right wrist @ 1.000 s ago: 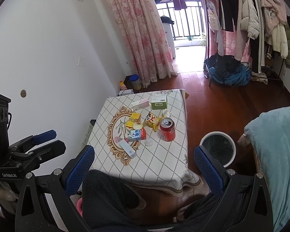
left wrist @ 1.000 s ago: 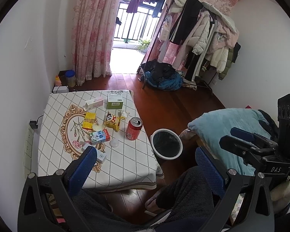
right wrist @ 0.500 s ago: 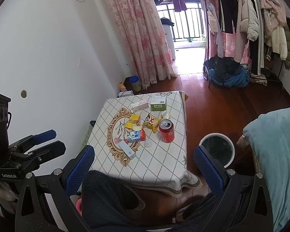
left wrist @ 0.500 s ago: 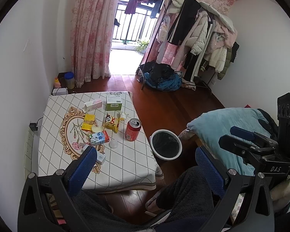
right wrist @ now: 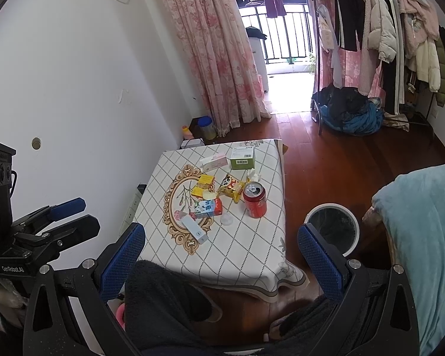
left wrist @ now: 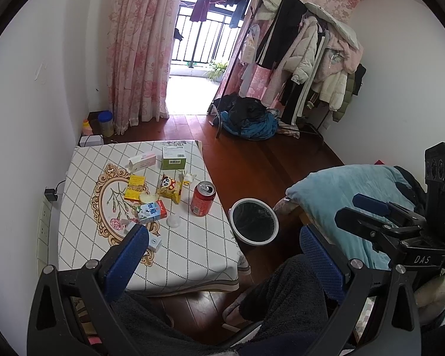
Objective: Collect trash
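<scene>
Claws — left [left wrist: 222,252], right [right wrist: 219,249] — both wide, empty; red can [left wrist: 202,199] upright on table [left wrist: 187,255], bin [left wrist: 253,221] beside

Both wrist fisheyes are looking forward and down from above the seated person's lap, well back from the table [left wrist: 175,255], the left view sitting seemingly further left, and both are sharing the tabletop litter, the bin [right wrist: 332,227] and the balcony doorway.

An opened red soda can [left wrist: 203,198] stands upright beside a yellow snack wrapper [left wrist: 169,189], milk carton [left wrist: 152,212] and small boxes [left wrist: 173,157]. The round black-lined trash bin [left wrist: 253,221] sits on the floor nearby.
</scene>
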{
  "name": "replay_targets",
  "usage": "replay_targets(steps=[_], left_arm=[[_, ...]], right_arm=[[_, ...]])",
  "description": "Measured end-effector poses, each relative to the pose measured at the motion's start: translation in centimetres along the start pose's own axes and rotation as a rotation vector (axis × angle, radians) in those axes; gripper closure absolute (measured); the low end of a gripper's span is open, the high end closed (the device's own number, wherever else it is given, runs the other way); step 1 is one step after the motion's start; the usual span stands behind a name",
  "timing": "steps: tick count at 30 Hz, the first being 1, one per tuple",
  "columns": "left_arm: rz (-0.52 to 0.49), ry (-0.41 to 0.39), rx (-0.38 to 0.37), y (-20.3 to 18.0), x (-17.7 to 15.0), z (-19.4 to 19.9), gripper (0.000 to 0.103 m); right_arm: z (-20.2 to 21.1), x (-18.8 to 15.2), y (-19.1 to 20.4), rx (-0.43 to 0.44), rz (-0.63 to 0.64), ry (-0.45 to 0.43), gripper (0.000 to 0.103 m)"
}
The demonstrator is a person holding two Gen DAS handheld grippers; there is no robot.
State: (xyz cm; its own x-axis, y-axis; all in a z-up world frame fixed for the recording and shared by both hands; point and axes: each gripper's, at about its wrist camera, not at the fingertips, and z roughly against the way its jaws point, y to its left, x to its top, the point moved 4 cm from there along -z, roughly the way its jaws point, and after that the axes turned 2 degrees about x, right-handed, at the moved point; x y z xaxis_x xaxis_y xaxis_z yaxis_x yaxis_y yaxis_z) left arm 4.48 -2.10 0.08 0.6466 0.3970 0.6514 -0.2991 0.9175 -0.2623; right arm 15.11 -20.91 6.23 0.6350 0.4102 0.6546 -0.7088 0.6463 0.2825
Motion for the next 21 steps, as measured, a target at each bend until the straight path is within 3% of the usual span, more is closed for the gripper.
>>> replay_targets(steps=[21], left_arm=[[-0.002, -0.004, -0.004, -0.54, 0.45, 0.27, 0.0]], right_arm=[[0.29, 0.15, -0.04, 0.004, 0.003, -0.001, 0.0]])
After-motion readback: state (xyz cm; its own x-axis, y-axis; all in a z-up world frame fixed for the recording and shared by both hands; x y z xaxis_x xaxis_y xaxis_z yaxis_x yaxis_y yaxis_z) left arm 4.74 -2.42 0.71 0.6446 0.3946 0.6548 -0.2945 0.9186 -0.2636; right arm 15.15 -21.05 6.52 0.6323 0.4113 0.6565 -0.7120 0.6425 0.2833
